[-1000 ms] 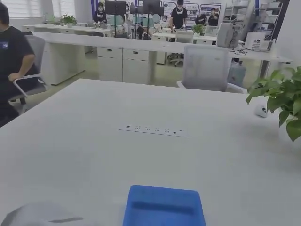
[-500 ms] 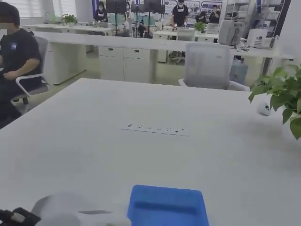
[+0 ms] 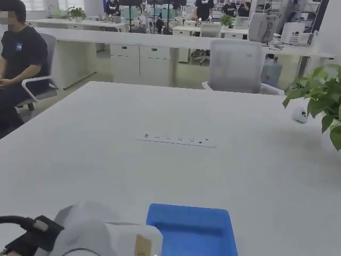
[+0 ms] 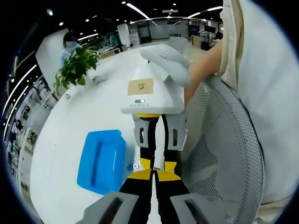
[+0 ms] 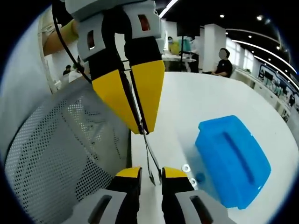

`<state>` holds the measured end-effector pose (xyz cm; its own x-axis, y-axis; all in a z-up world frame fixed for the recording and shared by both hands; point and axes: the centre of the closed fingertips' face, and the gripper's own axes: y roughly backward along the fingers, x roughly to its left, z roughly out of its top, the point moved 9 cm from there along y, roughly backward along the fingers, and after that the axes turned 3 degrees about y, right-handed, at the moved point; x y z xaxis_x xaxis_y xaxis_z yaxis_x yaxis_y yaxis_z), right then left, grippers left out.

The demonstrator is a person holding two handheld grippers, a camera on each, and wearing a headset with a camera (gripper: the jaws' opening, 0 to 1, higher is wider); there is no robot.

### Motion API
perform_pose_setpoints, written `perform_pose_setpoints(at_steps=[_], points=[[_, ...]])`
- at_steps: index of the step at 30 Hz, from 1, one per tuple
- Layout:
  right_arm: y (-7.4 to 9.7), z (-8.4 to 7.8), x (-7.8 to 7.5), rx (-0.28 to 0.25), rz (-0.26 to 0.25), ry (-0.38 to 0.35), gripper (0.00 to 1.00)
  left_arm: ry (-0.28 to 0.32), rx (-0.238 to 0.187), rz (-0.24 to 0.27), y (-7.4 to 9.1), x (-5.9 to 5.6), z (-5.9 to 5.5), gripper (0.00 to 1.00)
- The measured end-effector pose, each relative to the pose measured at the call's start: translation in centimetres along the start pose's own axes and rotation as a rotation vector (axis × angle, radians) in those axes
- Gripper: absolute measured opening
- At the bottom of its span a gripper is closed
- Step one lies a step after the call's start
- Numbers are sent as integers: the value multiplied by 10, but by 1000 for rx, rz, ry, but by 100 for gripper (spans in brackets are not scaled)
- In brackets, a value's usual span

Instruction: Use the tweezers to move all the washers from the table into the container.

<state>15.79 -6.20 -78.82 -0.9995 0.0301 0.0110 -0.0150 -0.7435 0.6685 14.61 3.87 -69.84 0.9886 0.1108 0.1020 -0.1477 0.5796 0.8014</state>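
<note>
My left gripper comes down from the top of the right gripper view, its yellow jaws shut on thin metal tweezers. The tweezers' free ends reach between the yellow jaws of my right gripper, which stand a little apart with a sliver of table showing beside the tweezers. Two small washers lie on the white table, next to the blue container. The container also sits left of my left gripper, with a washer near it. A gripper's white housing sits left of the container.
A grey mesh chair back is close by the grippers. On the table lie a flush power strip and a small white object, with a potted plant at the right edge. A person sits far left.
A gripper's white housing has risen into the lower left of the head view. The head camera has tipped slightly; the blue container stays in place.
</note>
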Motion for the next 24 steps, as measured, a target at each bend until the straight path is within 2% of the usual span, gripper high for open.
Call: perform_pose_setpoints(at_steps=[5,7,10,17,24], points=[[1,-6,-7,-15,-16,-21,7,-3,7,-15,-2,7,2,0],[3,-8,-8,-21,-16,-63,7,-10,14,-21,-4,10,3,0],[5,-10,-13,-26,-27,-63,7,-20,25,-30,-6,13,6,0],[13,-13,-26,-62,-96,-100,7,-59,39,-32,-9,25,16,0],[16,-15,-34,-85,-132,-137,8,-75,49,-29,-12,35,21,0]])
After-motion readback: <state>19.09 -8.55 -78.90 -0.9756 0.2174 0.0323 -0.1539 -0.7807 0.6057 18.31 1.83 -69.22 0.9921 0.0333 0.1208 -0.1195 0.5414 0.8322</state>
